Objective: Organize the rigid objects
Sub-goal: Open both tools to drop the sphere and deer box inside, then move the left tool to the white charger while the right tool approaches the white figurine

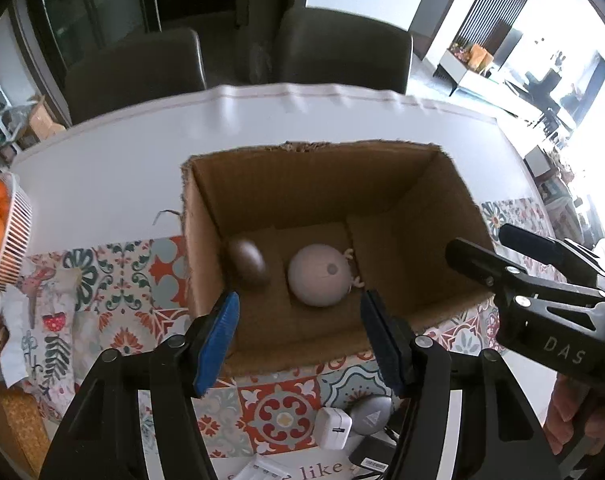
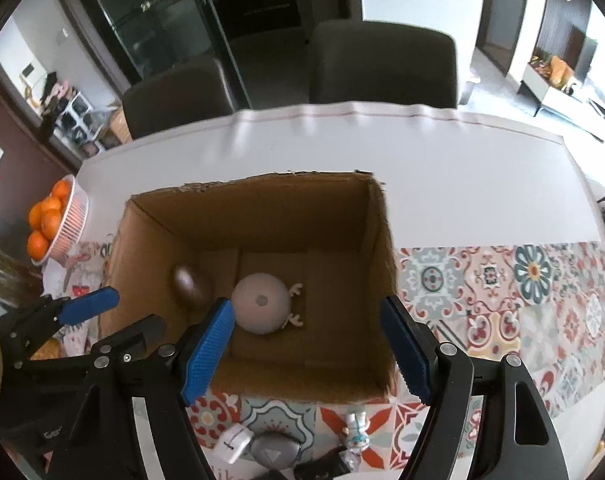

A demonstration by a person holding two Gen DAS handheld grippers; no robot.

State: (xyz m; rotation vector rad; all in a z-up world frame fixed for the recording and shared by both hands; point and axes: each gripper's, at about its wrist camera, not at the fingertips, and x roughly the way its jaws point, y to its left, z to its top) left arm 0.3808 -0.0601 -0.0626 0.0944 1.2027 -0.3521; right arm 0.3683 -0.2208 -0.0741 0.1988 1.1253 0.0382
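An open cardboard box [image 1: 414, 216] [image 2: 342, 216] stands on the patterned table mat. Inside lie a round pinkish-grey ball-shaped toy with small antlers [image 1: 318, 274] [image 2: 262, 302] and a dark brown egg-shaped object [image 1: 248, 262] [image 2: 190, 282], blurred. My left gripper [image 1: 302, 340] is open and empty above the box's near wall. My right gripper [image 2: 306, 344] is open and empty over the box's near side; it also shows in the left wrist view [image 1: 502, 252]. Near the front edge lie a white charger [image 1: 334, 428] [image 2: 232, 442], a grey rounded device [image 1: 370, 414] [image 2: 272, 452] and a small white figurine [image 2: 356, 430].
A white basket of oranges [image 1: 6, 232] [image 2: 62, 220] sits at the table's left edge. Two dark chairs [image 1: 342, 48] stand behind the white table [image 1: 122, 152]. A white battery holder [image 1: 262, 470] and a black item [image 1: 374, 456] lie at the front.
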